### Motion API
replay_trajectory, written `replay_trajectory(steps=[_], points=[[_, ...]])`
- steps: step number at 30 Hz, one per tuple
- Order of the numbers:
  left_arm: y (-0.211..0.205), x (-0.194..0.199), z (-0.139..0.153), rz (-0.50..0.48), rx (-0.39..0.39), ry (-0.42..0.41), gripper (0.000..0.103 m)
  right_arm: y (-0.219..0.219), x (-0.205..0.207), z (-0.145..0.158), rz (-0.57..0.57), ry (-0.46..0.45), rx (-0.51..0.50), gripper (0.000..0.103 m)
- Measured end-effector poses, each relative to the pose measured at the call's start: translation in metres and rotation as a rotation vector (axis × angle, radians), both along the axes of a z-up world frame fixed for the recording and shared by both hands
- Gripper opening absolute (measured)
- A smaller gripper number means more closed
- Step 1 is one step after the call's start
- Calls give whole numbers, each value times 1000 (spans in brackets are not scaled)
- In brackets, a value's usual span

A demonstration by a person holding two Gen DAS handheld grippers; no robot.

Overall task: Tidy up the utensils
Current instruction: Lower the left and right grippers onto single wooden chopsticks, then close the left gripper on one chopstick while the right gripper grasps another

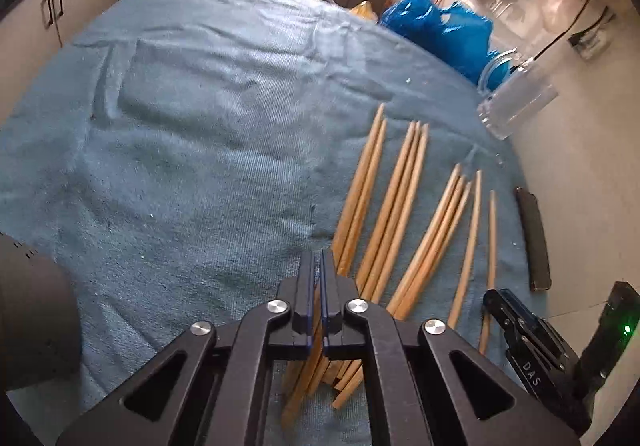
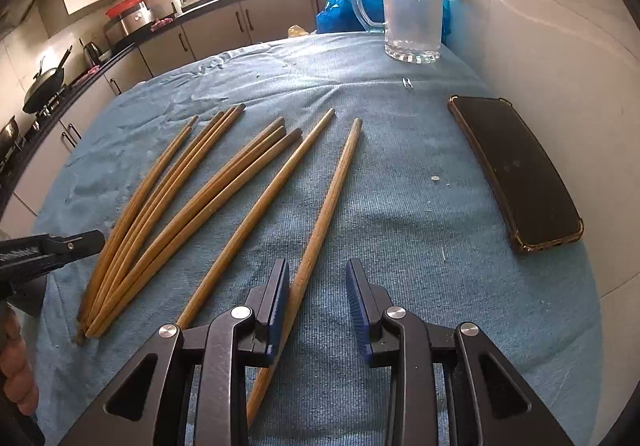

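Cloth (image 2: 400, 206) on tabletop: dusty blue, fine ribbed weave. Chopsticks (image 2: 192, 198): tan-brown wood, darker at tips. Phone (image 2: 516, 174): black, amber-edged case. Mug (image 2: 412, 6): clear glass. Bag (image 1: 440, 30): bright blue plastic. Both claws black, pads (image 2: 356, 306) blue.

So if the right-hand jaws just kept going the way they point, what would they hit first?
Most likely the lone chopstick lying between the open jaws of the right gripper, then the blue cloth under it. Depth is hard to judge.
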State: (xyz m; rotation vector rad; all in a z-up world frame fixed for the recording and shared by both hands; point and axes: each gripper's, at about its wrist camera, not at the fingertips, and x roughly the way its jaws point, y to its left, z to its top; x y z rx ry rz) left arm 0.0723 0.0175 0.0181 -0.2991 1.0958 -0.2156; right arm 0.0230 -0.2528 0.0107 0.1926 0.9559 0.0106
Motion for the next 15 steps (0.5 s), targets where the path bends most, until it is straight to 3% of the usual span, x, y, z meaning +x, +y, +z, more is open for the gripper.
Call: replay_trajectory(steps=[4,7,8,15], points=[[-8,-5,3,-53,-15,-36,11,-5,-2,-1,-4,-6,29,31],[-21,0,-6,-78,96,-3,11,-3,-3,-1,-9,-10,20,32],[-21,0,-5,-63,119,-27,12,-2,-4,-1,-10,-11,18,32],[-11,2,-6,-28,106,-12,9,-5,-4,-1,-2,-6,31,29]])
